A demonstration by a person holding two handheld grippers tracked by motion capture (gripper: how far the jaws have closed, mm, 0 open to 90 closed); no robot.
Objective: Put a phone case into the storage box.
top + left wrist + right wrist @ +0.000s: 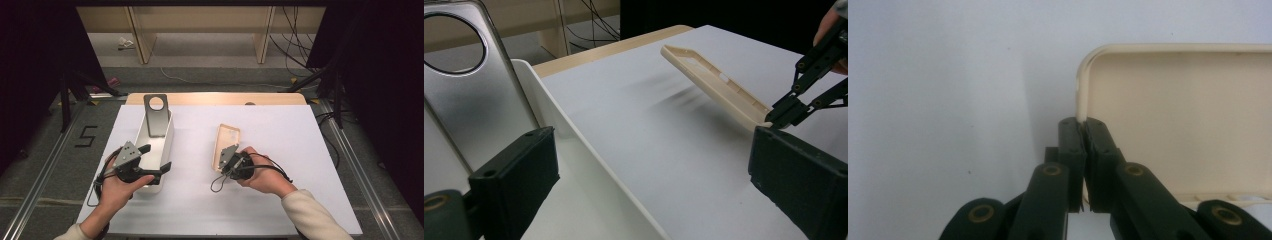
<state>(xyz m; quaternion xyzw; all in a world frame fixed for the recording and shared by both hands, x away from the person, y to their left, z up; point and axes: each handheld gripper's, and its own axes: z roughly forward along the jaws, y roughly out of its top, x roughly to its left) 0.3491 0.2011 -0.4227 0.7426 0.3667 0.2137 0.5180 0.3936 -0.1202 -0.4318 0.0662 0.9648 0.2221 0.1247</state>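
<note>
Cream case (714, 82) (tilted) pinched by right gripper (785, 111)

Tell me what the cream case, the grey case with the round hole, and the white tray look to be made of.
Cream case: probably matte plastic, with thin moulded walls and no glare.
Grey case: glossy, perhaps clear plastic or metal; it shines.
White tray: likely smooth plastic, thin and evenly white.

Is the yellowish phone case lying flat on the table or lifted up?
Lifted and tilted. The right gripper pinches one edge of the phone case, and in the left gripper view its far end hangs above the table, casting a shadow.
</note>
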